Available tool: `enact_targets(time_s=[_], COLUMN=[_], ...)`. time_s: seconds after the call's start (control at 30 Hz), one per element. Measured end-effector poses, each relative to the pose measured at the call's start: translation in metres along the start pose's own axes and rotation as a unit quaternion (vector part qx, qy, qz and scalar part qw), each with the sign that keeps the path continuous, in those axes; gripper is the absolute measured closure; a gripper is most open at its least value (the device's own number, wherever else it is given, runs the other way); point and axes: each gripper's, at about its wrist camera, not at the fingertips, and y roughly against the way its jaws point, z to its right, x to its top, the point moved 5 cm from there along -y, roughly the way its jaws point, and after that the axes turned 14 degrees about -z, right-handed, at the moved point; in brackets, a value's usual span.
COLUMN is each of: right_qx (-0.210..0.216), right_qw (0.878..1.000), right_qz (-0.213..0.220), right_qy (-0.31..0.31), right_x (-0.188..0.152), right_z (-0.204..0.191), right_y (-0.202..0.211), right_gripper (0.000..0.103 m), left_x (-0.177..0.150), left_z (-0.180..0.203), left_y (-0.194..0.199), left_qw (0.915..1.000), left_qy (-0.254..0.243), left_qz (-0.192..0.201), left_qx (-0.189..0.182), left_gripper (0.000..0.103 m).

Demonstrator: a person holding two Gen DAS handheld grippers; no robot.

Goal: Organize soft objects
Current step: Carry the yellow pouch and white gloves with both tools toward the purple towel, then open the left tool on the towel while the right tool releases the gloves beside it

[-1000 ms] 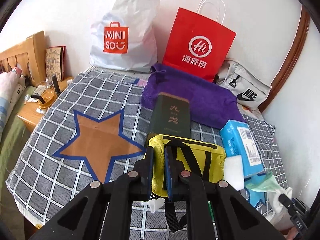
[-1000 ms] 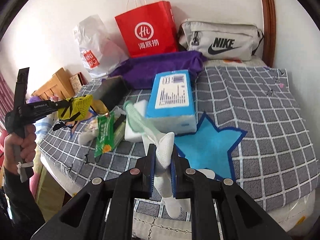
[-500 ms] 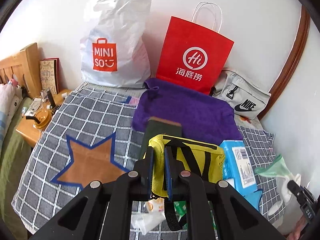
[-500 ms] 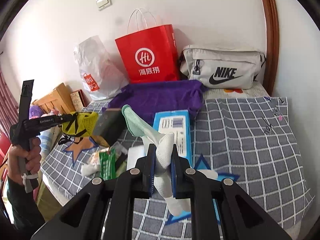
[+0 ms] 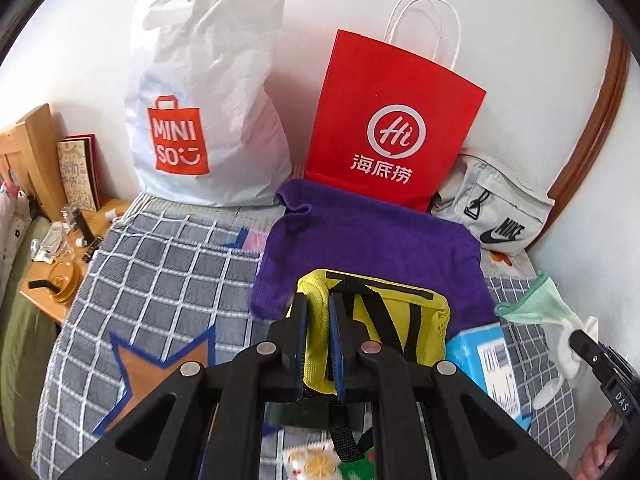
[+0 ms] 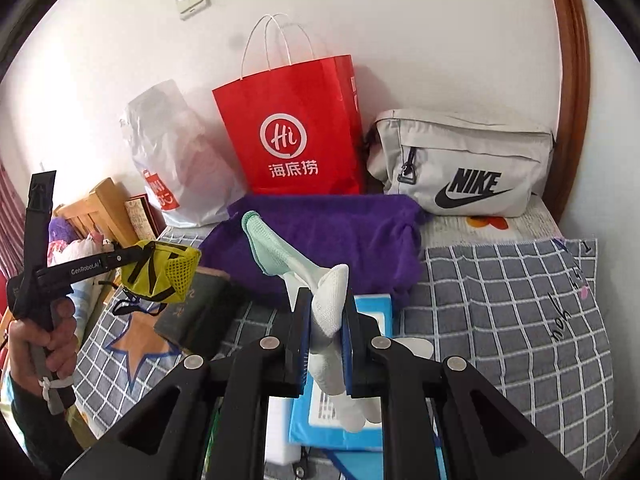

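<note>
Left tongs (image 5: 318, 344) clamp a yellow mesh pouch (image 5: 384, 320) above the bed (image 5: 160, 264), hiding the dark book beneath, while right tongs (image 6: 325, 344) pinch a white-and-green sock (image 6: 320, 292) over the half-hidden blue packet (image 6: 378, 308).

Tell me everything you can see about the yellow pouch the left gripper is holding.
The yellow pouch is a small soft bag of mesh-like fabric with black straps crossing its front and a black band along its top edge. The left gripper is shut on its left side, holding it in the air above the checked bed cover. A thin black strap dangles loose below it.
</note>
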Motion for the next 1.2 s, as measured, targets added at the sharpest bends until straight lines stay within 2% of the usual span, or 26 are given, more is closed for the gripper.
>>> enact_targets(time_s=[0.5,0.8,1.0,1.1,1.2], right_qx=[-0.015,-0.027,-0.030,-0.031,-0.036], right_qw=[1.000,0.999,0.998,0.997,0.997], right_qz=[-0.002,-0.030,-0.048,-0.057,-0.068], right_qy=[-0.015,-0.027,-0.032,-0.031,-0.026], right_x=[0.070,0.105,0.120,0.125,0.123], right_z=[0.021,0.037,0.049,0.053,0.056], right_y=[-0.065,-0.117,-0.146,-0.160,-0.172], right_gripper=[0.090,0.090,0.089,0.089,0.088], left_x=[0.060,0.093,0.111,0.118,0.122], left_z=[0.016,0.017,0.020,0.021,0.020], left_y=[-0.049,-0.094,-0.128,-0.145,-0.156], left_qw=[0.9997,0.9990,0.9979,0.9969,0.9962], left_qy=[-0.018,-0.020,-0.016,-0.015,-0.018], left_qz=[-0.014,-0.038,-0.058,-0.076,-0.080], left_qx=[0.010,0.014,0.021,0.011,0.027], left_gripper=[0.092,0.092,0.092,0.092,0.092])
